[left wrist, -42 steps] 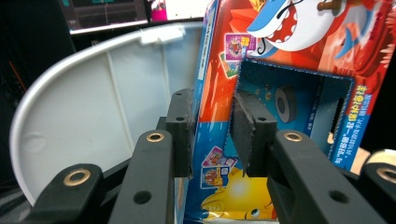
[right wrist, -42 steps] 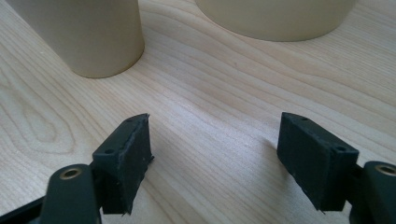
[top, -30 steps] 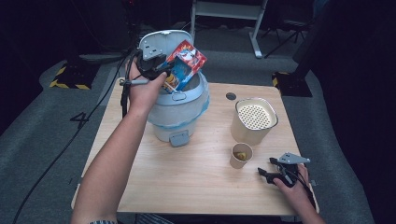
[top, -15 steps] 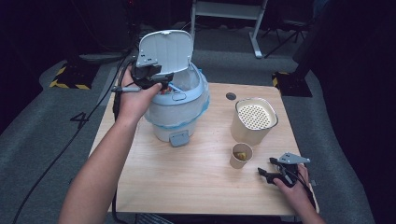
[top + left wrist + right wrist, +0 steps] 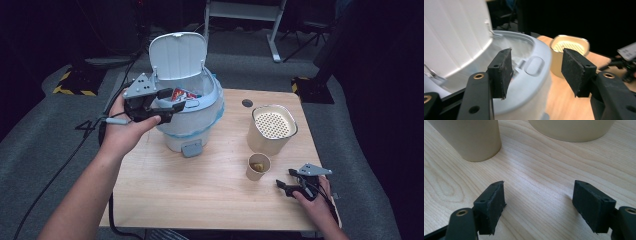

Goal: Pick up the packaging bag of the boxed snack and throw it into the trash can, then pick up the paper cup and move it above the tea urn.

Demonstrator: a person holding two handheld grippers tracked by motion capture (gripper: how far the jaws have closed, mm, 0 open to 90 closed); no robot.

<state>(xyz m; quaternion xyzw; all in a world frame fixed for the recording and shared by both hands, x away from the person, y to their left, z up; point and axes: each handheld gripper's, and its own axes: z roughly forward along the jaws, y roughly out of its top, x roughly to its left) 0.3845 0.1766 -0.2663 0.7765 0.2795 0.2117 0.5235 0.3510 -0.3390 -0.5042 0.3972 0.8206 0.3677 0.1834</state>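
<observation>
A pale blue bin (image 5: 200,120) with a liner stands at the table's back left, its lid (image 5: 177,55) raised upright. A red snack packet (image 5: 181,94) lies inside the bin near the rim. My left gripper (image 5: 181,104) hovers at the bin's left rim, open, with nothing between its pads (image 5: 501,70); past the jaws I see the bin rim (image 5: 534,65). My right gripper (image 5: 282,186) rests low on the wooden table (image 5: 200,200) at the front right, open and holding nothing (image 5: 539,200).
A small paper cup (image 5: 257,167) with something yellowish inside stands just left of my right gripper. Behind it is a taller beige container (image 5: 272,130) with a perforated top. A dark round hole (image 5: 247,103) sits near the table's back edge.
A second ago my left gripper held the red packet above the bin. The packet now lies inside the bin and the gripper is open, lower and to the left. The right gripper has not moved.
</observation>
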